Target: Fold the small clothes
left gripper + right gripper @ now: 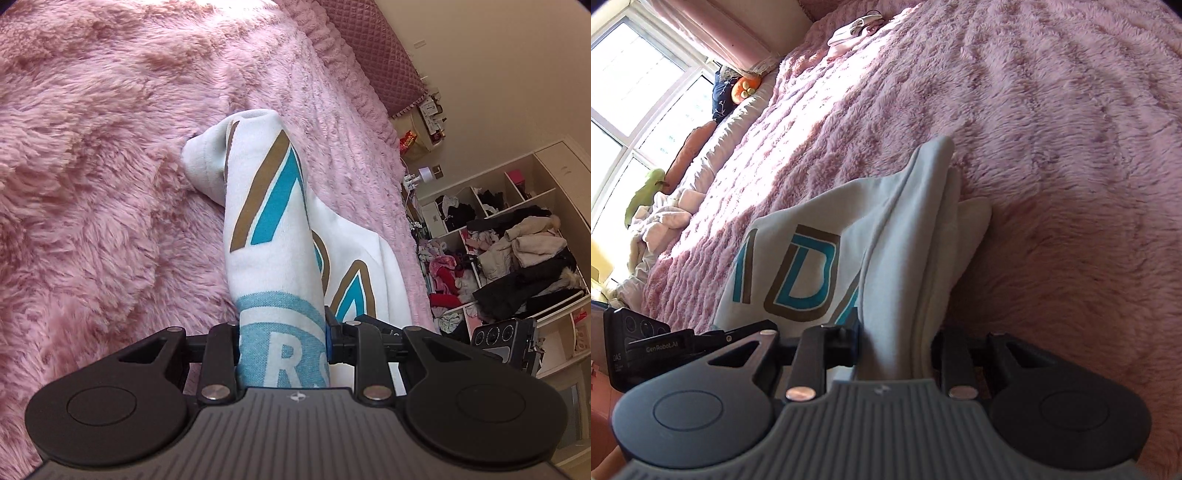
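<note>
A small white sweatshirt (269, 229) with teal and brown lettering lies partly on the fluffy pink bedspread (92, 166). My left gripper (282, 347) is shut on a bunched fold of it, and the cloth runs forward from the jaws to a ribbed cuff resting on the bed. In the right wrist view my right gripper (895, 354) is shut on another bunched edge of the same sweatshirt (820, 266), whose printed front drapes down to the left. The other gripper (639, 350) shows at the left edge there. The fingertips of both are hidden by cloth.
The pink bedspread (1052, 147) fills both views. Open shelves piled with coats and clothes (517, 258) stand to the right of the bed. A window (624, 81), cushions and crumpled bedding (661, 221) line the bed's far side, with a small pink garment (849, 31) farther off.
</note>
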A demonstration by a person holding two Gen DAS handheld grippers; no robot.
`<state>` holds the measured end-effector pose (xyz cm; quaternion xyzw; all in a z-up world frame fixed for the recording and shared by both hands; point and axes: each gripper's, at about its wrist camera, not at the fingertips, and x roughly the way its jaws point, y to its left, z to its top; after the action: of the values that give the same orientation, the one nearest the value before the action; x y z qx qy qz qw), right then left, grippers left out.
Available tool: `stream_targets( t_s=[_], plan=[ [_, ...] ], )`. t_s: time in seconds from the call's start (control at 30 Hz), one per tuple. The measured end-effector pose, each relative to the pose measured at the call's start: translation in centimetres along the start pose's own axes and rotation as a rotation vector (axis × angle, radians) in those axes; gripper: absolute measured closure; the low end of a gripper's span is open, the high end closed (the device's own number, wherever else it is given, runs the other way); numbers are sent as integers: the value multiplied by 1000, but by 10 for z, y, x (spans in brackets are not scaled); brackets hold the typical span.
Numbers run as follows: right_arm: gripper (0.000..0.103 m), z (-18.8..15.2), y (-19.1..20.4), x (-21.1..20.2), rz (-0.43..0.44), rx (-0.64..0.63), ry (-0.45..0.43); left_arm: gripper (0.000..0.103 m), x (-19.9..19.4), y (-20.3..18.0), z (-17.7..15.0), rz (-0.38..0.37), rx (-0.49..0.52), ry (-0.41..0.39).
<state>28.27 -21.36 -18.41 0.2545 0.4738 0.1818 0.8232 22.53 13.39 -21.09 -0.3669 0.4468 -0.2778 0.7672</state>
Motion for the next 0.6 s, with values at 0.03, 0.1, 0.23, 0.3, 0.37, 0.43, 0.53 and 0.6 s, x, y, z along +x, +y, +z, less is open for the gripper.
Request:
stream_targets(
  t_s=[0.03,0.1,0.23,0.3,0.37,0.43,0.53,0.6],
  plan=[
    [82,1,-4,3,1,1,5,73,1,2,1,0,6,8],
    [79,1,-10,9,5,-4,16,70,1,6,1,4,15,24],
    [67,1,-15,13,-1,-12,10,69,1,11,1,-10,7,45],
    [63,0,-16,12,-6,-15,4,68,-1,9,2,-5,21,56],
    [59,-1,-13,8,-23,-17,-4,68,-4,2,4,14,55,65],
    [54,0,-8,-1,-56,-24,-14,68,-8,-7,4,35,88,70],
    [52,-7,0,-28,-105,-94,-69,67,-13,-21,2,86,145,77],
    [48,-17,11,-51,-142,-151,-126,62,-18,-29,-2,123,186,69]
  ],
)
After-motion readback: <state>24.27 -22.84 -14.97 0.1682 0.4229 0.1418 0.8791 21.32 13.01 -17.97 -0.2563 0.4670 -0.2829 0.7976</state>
